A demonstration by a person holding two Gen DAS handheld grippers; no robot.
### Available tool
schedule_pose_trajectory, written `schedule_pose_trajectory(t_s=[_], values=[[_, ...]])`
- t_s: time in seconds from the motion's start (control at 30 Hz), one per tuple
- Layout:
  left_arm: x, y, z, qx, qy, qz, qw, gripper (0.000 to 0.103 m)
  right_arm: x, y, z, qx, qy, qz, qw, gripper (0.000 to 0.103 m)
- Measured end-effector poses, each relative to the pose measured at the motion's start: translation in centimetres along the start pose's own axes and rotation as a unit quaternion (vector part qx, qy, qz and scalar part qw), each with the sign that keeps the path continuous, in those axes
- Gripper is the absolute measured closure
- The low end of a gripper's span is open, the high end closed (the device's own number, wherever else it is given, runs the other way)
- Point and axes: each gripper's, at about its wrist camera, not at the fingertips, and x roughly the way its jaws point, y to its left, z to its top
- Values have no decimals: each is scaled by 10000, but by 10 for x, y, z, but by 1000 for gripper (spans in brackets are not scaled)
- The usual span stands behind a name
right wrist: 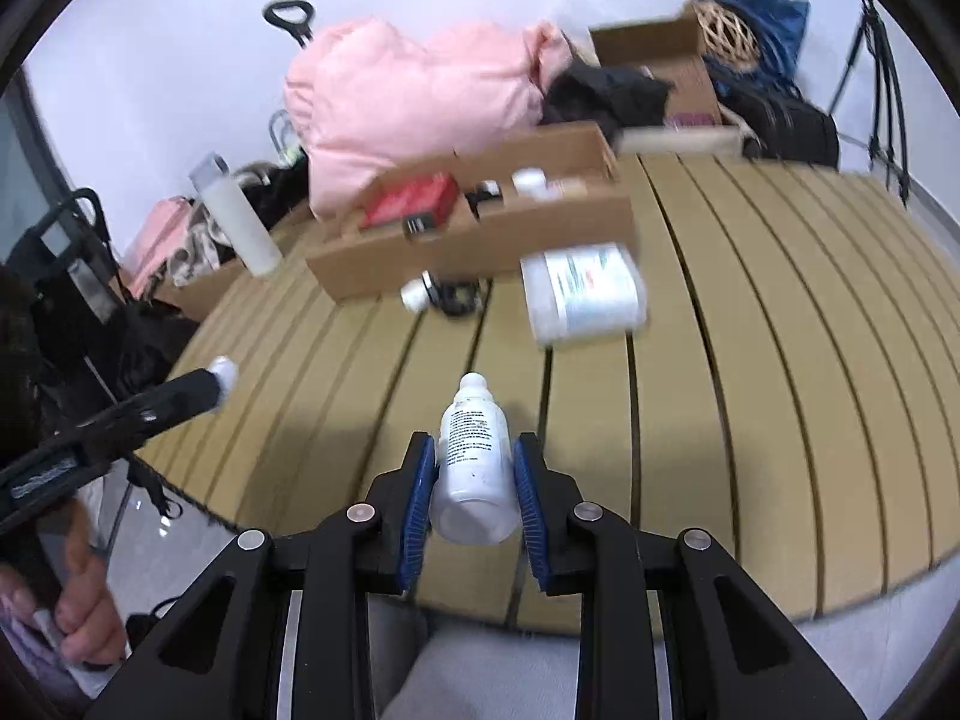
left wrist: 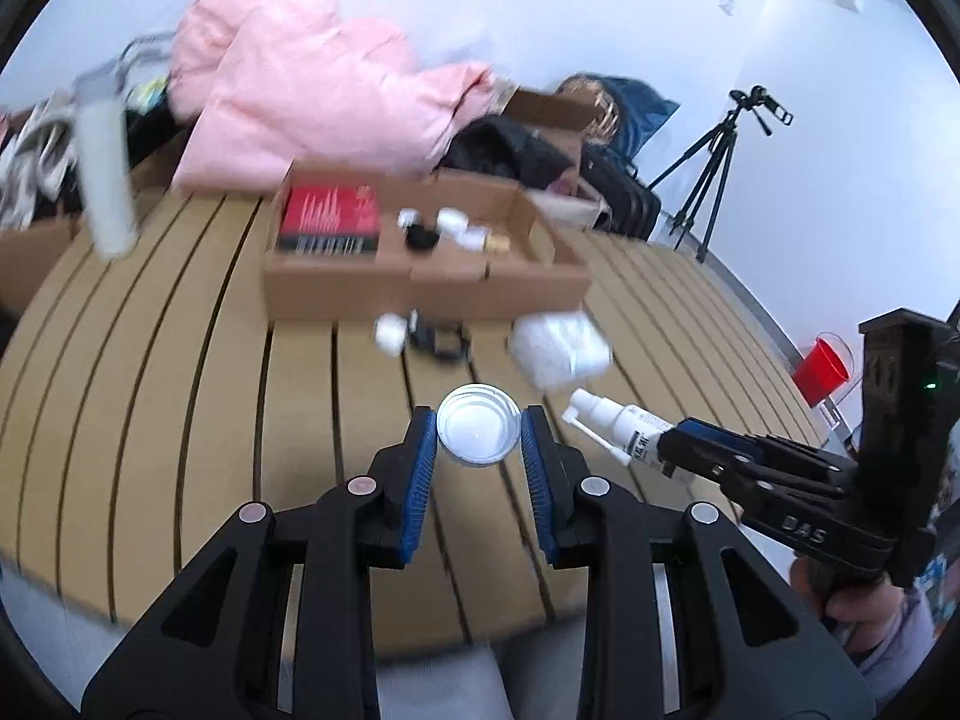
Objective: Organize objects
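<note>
left claw (left wrist: 478,450): closed on a small round white jar (left wrist: 478,432), pinched at its rim between the blue pads, only the fingertips on it. Risk: a smooth round wall held that far out could squirt forward if the hand jerks.

right claw (right wrist: 474,468): closed on a white spray bottle (right wrist: 474,450), pads on its body near the base, nozzle end pointing away. Risk: the long bottle sticks far past the pads and may pivot down on a swing; the thin side nozzle, seen in the left view, could catch on a box wall.

both hands: close side by side, right claw just right of the left in the left view. Risk: a bump between them on the way over, knocking either load.

table (left wrist: 180,360): slatted, dark gaps between slats. Risk: a dropped jar could roll along a groove and off the near edge.

mid clutter: white pack (right wrist: 582,294), little white bottle (right wrist: 414,295) and a black thing (right wrist: 453,294) lie just in front of the box. Risk: a low approach would sweep them.

box (left wrist: 420,288): far centre, divided; red packet (left wrist: 330,219) in its left bay, small bottles in the middle bay, right bay seems bare. Risk: middle bay is crowded, so a release there may topple what stands in it.

pink coat (left wrist: 312,90): heaped just behind the box, edge near its back wall. Risk: overreach snags cloth.
</note>
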Motion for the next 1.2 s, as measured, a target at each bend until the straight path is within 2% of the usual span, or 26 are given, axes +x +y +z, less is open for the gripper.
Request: schedule_pose_trajectory(t_s=[0.17,0.33,0.43,0.47,0.57,0.67,0.73,0.8,0.83,0.87,0.93,1.03,1.13,1.2], values=[[48,7,71,110,47,-190,9997,78,18,-3,66,-131,-228,80,9996,73],[122,28,130,54,350,-111,9993,78,82,-18,143,70,-194,33,9998,73],[174,42,157,23,639,86,9979,78,133,-28,182,221,-9,16,9998,73],[192,45,164,100,698,262,9972,78,156,-30,196,250,61,-54,9997,73],[238,52,172,267,1056,563,9925,79,197,-33,218,344,213,-138,9991,73],[270,66,176,210,1295,879,9875,74,239,-36,233,305,381,-362,9982,72],[276,70,176,139,1372,824,9870,59,264,-42,239,422,635,-203,9969,72],[274,72,175,99,1321,604,9893,49,272,-47,240,612,596,214,9961,71],[272,72,176,107,1264,560,9903,45,270,-46,241,633,523,321,9961,62],[268,71,176,138,1208,580,9909,45,266,-45,241,606,436,336,9966,43],[258,71,181,184,1106,651,9916,44,257,-43,244,559,266,260,9977,18],[230,75,187,71,1019,768,9918,40,237,-46,248,634,249,188,9975,19],[184,77,189,41,817,851,9930,32,202,-47,247,622,255,186,9976,19],[146,74,184,100,615,1008,9930,25,170,-45,242,435,224,11,9988,19]])
